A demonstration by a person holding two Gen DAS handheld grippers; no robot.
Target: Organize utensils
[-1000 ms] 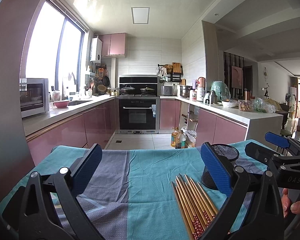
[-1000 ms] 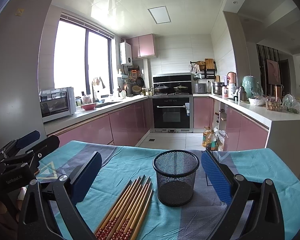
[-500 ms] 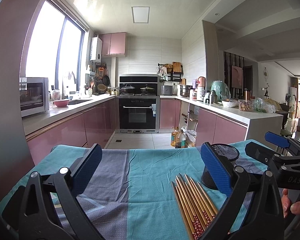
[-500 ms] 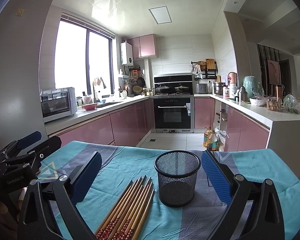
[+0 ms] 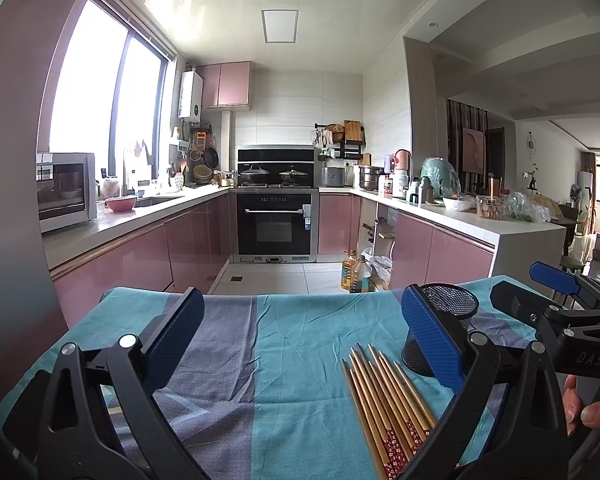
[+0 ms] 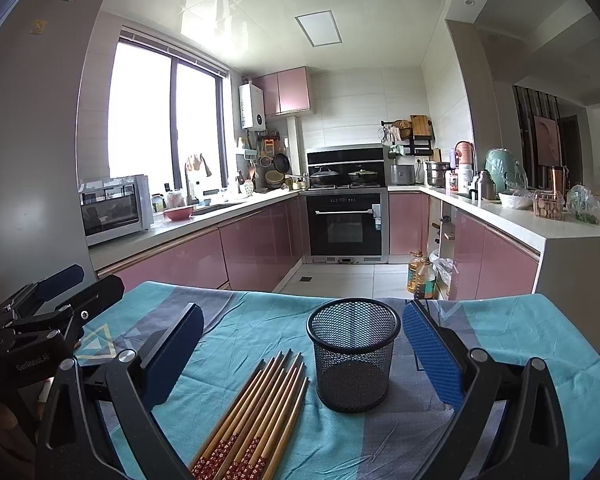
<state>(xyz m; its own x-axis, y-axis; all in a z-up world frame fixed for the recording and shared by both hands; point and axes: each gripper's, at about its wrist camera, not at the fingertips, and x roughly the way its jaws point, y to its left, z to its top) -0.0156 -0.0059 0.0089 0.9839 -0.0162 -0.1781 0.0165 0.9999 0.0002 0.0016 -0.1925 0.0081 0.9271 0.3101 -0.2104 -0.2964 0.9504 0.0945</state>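
Tablecloth (image 6: 236,328); right view shows holder (image 6: 354,360) unblocked.

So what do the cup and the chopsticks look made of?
Cup: black wire mesh, likely metal, matte; the cloth shows through its weave. Chopsticks: probably bamboo or wood, tan with a slight sheen, ends painted red with pale flowers.

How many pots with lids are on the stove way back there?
2. One dark lidded metal pot sits on the left of the black stove top. The other dark lidded pot sits on its right, side by side. None seems hidden.
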